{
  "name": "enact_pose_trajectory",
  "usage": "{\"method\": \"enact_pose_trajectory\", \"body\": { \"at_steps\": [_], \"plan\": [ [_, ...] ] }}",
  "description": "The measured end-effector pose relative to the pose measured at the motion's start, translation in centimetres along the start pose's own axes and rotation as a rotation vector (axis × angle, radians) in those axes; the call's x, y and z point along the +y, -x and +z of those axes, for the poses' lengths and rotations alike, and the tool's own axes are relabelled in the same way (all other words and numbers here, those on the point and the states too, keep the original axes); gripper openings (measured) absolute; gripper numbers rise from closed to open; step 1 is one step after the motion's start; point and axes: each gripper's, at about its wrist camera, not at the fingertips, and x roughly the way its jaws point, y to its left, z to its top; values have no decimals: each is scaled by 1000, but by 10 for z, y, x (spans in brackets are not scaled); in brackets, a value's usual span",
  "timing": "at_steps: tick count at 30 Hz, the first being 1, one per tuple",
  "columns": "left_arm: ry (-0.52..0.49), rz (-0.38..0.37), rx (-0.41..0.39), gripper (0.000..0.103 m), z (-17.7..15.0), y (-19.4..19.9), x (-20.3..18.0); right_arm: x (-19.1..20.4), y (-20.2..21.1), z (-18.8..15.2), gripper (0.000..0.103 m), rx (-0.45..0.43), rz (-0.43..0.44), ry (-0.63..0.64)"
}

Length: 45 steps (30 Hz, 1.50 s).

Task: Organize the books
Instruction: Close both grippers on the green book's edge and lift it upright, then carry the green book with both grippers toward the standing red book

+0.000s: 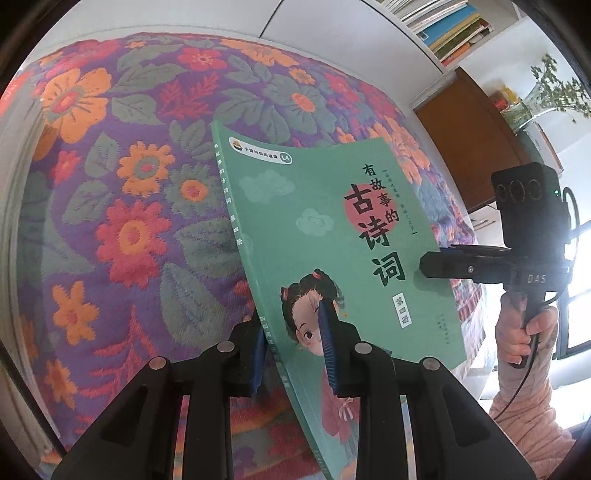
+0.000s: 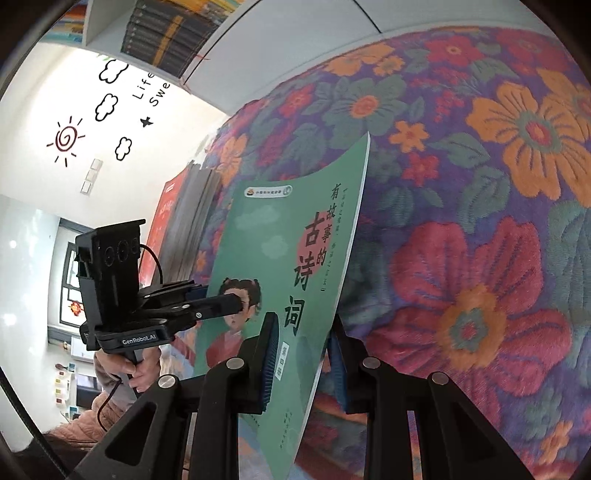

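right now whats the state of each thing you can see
green book: closed, lifted off the floral cover, tilted, held on two edges
left gripper: shut on the book's spine edge
right gripper: jaws on the book's open edge, pads on both faces
floral cover: spread flat under the book
book stack: piled on the cover, behind the green book
shelf books: stacked on a shelf
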Motion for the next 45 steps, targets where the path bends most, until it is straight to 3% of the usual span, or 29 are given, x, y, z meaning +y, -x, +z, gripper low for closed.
{"method": "enact_pose_trajectory", "body": {
  "at_steps": [10, 21, 31, 35, 45],
  "plan": [
    [-30, 16, -88, 23, 1, 51, 4, 46, 5, 8, 26, -21, -26, 66],
    [-31, 116, -192, 24, 16, 131, 36, 122, -19, 40, 26, 0, 2, 191],
    [17, 240, -328, 24, 15, 205, 107, 200, -84, 84, 26, 17, 67, 345],
    [15, 306, -354, 24, 6, 209, 131, 226, -113, 91, 26, -1, 56, 419],
    [105, 273, -356, 24, 2, 202, 188, 245, -156, 99, 26, -25, 64, 439]
  ]
}}
